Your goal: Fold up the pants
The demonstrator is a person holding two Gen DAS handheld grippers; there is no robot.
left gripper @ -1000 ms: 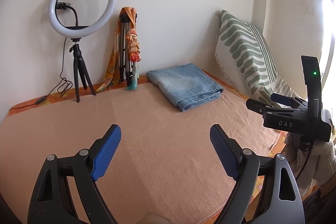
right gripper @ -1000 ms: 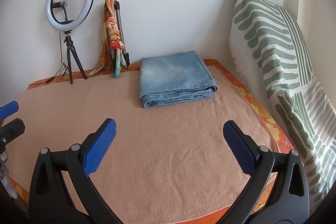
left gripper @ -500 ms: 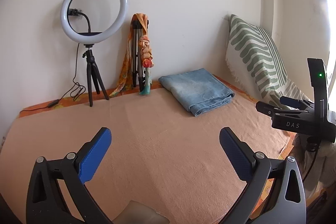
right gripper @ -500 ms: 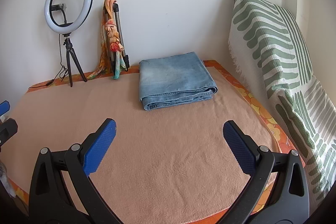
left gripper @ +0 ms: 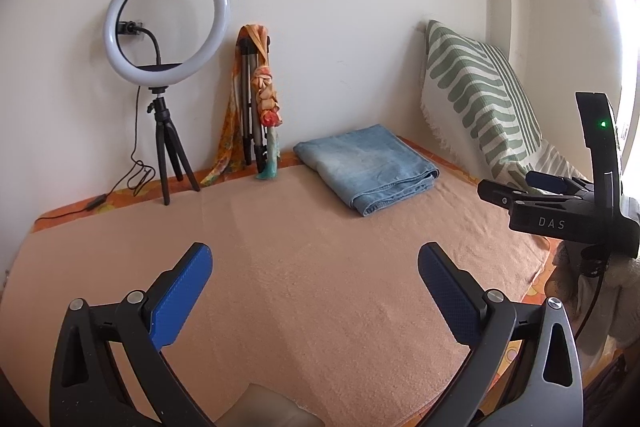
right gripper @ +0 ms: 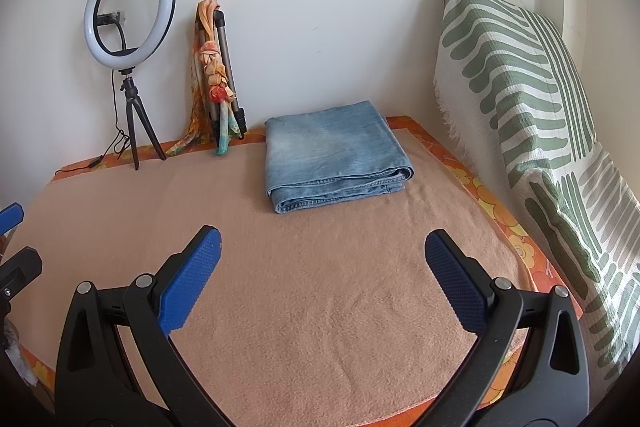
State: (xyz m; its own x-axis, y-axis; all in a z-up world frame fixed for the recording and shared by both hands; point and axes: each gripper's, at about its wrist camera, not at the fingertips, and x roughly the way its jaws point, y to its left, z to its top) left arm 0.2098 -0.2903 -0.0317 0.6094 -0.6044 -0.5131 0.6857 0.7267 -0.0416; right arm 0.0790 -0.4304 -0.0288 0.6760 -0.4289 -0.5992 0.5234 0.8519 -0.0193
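Since the pants (right gripper: 334, 157) already lie as a compact, squared stack of denim layers at the far side of the bed (right gripper: 320, 287), on the peach blanket just before the wall and right of the scarf-draped tripod (right gripper: 218, 79) and ring light (right gripper: 129, 11), the folding looks finished, with at most a tidying press left. Well short of them, at the near edge, the left gripper (left gripper: 314, 277) has just been opening and stands wide with only blanket between its blue pads. To its right, the right gripper (right gripper: 322, 265) hangs equally wide and empty, both angled gently downward toward the bed.
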